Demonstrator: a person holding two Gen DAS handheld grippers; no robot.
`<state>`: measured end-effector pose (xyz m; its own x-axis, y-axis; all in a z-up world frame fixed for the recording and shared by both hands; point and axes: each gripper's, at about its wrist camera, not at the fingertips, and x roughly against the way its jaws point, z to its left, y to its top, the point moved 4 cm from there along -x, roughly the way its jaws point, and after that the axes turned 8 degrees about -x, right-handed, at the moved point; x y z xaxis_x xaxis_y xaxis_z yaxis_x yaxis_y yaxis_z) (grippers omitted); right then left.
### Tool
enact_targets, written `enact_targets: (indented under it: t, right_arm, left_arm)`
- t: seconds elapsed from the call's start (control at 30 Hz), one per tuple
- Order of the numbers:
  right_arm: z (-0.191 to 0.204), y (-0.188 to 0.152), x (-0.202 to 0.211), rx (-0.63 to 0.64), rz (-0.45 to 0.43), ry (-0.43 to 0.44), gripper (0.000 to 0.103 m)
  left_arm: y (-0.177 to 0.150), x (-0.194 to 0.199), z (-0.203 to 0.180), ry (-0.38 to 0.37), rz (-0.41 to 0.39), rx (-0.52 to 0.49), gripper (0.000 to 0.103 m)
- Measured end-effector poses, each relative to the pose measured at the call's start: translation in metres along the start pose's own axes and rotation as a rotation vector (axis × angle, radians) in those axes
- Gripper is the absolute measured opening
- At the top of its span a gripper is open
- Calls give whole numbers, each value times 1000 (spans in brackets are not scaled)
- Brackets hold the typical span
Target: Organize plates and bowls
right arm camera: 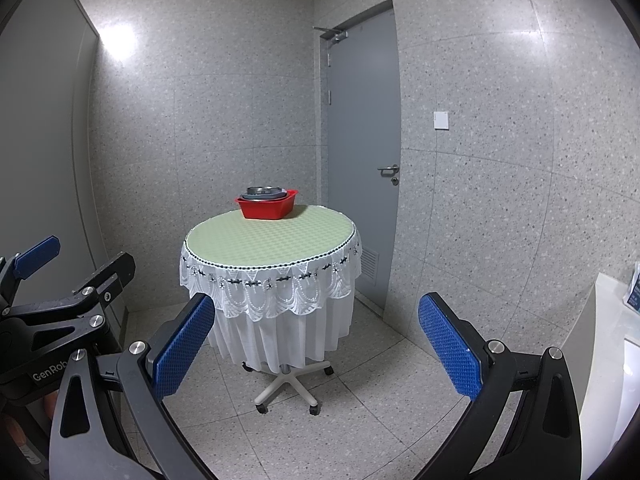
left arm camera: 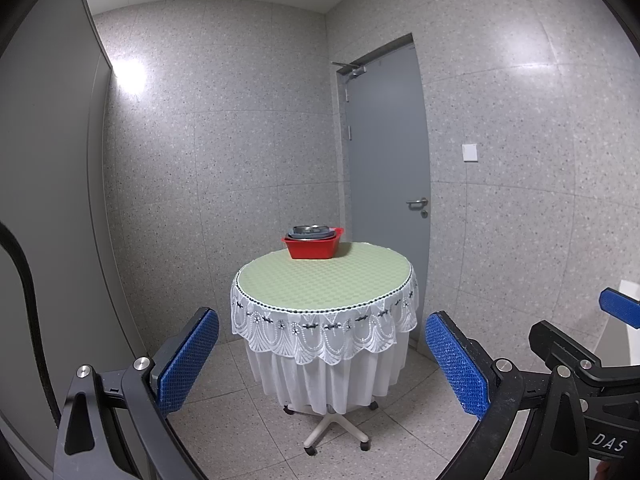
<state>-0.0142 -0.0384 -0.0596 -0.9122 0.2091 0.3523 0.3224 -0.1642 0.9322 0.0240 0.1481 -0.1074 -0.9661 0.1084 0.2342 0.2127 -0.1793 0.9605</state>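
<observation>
In the left wrist view, the left gripper (left arm camera: 322, 354) is held well back from a round table (left arm camera: 324, 276), its jaws wide apart with nothing between them, the 2 blue pads (left arm camera: 188, 364) at 8 and 4 o'clock in the picture. The table has a pale green top, a white lace skirt and a wheeled base (left arm camera: 334, 428) on the tiled floor. At the table's far edge, about 11 o'clock on its top, stands a red tub (left arm camera: 314, 248); inside it sits a stack of dishes (left arm camera: 312, 233), grey with a metal one on top, rising just above the rim. How many plates or bowls are in the stack cannot be told. A grey door (left arm camera: 386, 184) stands at 1 o'clock behind the table, with a white switch (left arm camera: 469, 152) on the wall to its right. The right gripper (left arm camera: 618, 312) shows at the 4 o'clock edge. In the right wrist view, the right gripper (right arm camera: 316, 346) is also well apart from the table (right arm camera: 272, 240), jaws spread wide and holding nothing. The tub (right arm camera: 266, 208) with the dishes (right arm camera: 264, 193) is at the far side of the top, about 12 o'clock. The door (right arm camera: 362, 160) is at 1 o'clock, the left gripper (right arm camera: 78, 258) at 9 o'clock, and a white counter (right arm camera: 612, 320) at 4 o'clock.
</observation>
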Motion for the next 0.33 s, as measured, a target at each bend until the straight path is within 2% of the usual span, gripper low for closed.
enact_targets:
  t: [0.33]
  right_arm:
    - [-3, 3, -1, -9, 18, 2, 103]
  left_arm:
    - [5, -2, -3, -2, 19, -7, 102]
